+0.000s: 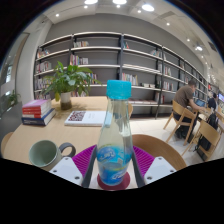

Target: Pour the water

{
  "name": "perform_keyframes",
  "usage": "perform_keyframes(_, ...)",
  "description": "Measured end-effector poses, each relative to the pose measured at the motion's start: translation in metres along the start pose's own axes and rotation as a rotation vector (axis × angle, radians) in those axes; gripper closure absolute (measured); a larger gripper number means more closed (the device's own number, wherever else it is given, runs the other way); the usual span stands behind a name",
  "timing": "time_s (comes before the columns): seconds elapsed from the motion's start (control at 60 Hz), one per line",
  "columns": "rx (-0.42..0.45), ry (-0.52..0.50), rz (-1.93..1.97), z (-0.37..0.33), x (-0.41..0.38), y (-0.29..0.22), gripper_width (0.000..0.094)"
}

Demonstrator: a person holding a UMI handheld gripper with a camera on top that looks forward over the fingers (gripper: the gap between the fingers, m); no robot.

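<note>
Tongs hold the clear plastic bottle with blue cap upright over the wooden table; next (I judge) carry it left, tilt over the pale green mug.

The bottle stands between the tool's fingers. A mug sits on the worktop just left of them. Beyond lie an open book, stacked books and a potted plant.

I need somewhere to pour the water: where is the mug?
In the gripper view, the green mug stands on the wooden table, left of the bottle held between the fingers, in front of the stacked books.
</note>
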State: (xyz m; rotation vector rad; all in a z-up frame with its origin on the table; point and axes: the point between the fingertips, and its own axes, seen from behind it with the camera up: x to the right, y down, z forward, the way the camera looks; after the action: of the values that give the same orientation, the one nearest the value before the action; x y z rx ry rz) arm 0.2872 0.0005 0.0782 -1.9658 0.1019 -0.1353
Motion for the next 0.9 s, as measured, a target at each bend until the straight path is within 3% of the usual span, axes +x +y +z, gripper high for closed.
perform_keyframes(0.15, -0.098, 0.049, -0.045, -0.022, 0.002, 0.031, 0.0212)
perform_keyframes(0.3, -0.167, 0.051, -0.028, -0.071, -0.022, 0.063, 0.0214)
perform_keyframes(0.483, -0.237, -0.025, -0.038, -0.152, -0.097, 0.090, 0.0214)
perform_keyframes(0.7, -0.201, -0.120, -0.039, -0.234, -0.188, 0.057, 0.0211)
perform_keyframes(0.9, -0.092, -0.165, -0.026, -0.287, -0.244, -0.006, 0.0209)
